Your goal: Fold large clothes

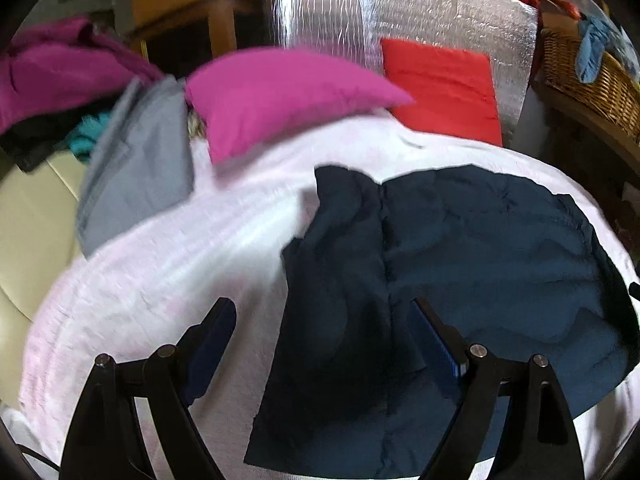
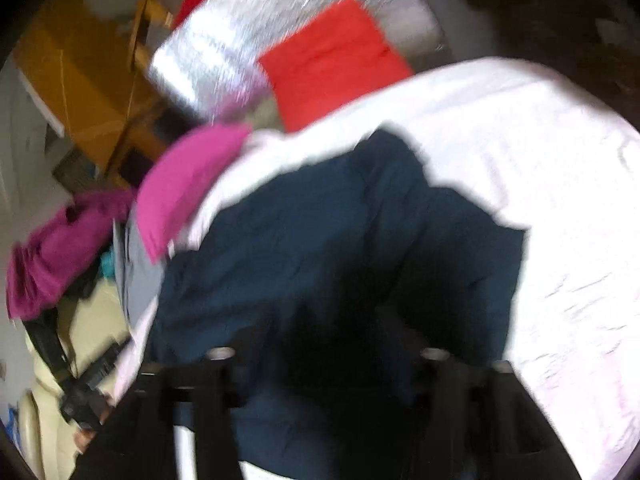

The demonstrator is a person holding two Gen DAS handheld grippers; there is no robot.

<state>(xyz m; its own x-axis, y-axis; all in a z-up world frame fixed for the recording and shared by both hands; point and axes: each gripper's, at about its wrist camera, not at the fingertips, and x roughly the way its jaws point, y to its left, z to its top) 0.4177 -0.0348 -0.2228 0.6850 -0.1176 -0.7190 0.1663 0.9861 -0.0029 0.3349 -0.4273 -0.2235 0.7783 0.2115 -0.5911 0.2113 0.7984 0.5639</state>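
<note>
A navy garment [image 1: 460, 264] lies spread on a pale pink sheet [image 1: 160, 272], with its left part folded over along a vertical crease. My left gripper [image 1: 326, 324] hangs open just above the garment's near left portion, and its fingers [image 1: 216, 336] straddle the folded flap without touching it. In the blurred right wrist view the same navy garment [image 2: 320, 240] fills the middle. My right gripper [image 2: 326, 340] sits low over its near edge. The jaws stand wide apart, and their dark tips merge with the cloth.
Behind the sheet lie a pink folded piece [image 1: 280, 96], a red folded piece [image 1: 444, 92] on a silver foil mat [image 1: 400, 12], and a grey garment [image 1: 140, 168]. A magenta pile [image 1: 60, 76] is at far left, a wicker basket [image 1: 592, 76] at right.
</note>
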